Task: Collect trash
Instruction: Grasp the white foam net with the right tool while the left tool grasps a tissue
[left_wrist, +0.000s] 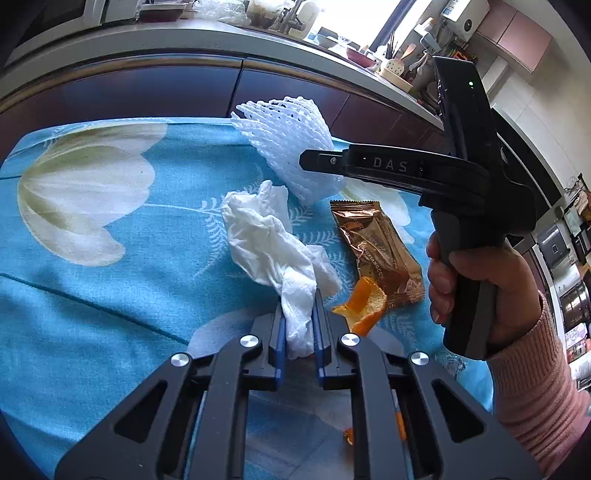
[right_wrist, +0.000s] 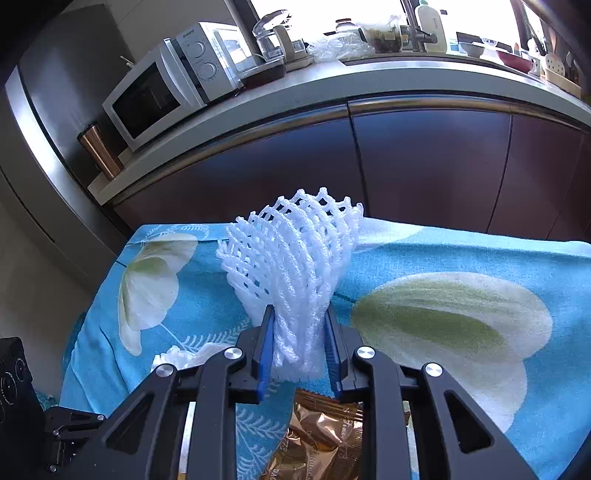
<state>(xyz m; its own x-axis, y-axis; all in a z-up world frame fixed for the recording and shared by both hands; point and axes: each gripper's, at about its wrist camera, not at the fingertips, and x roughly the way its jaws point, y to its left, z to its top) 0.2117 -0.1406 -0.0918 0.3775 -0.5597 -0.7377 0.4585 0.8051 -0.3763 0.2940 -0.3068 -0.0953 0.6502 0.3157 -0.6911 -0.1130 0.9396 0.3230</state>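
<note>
We tilt our left gripper (left_wrist: 298, 325) down at the bench (left_wrist: 110, 288) and pinch the crumpled tissue (left_wrist: 269, 243). Our right hand (left_wrist: 480, 280) angles the right gripper (right_wrist: 300, 347) downward, clamped on the foam net (right_wrist: 291, 266). A gold wrapper (left_wrist: 376, 247) and orange peel (left_wrist: 362, 306) lie beside the tissue.

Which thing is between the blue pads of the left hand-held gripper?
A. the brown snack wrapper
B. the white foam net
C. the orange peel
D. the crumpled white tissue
D: the left hand-held gripper pinches the crumpled white tissue, while the orange peel and brown snack wrapper lie free beside it.
</note>
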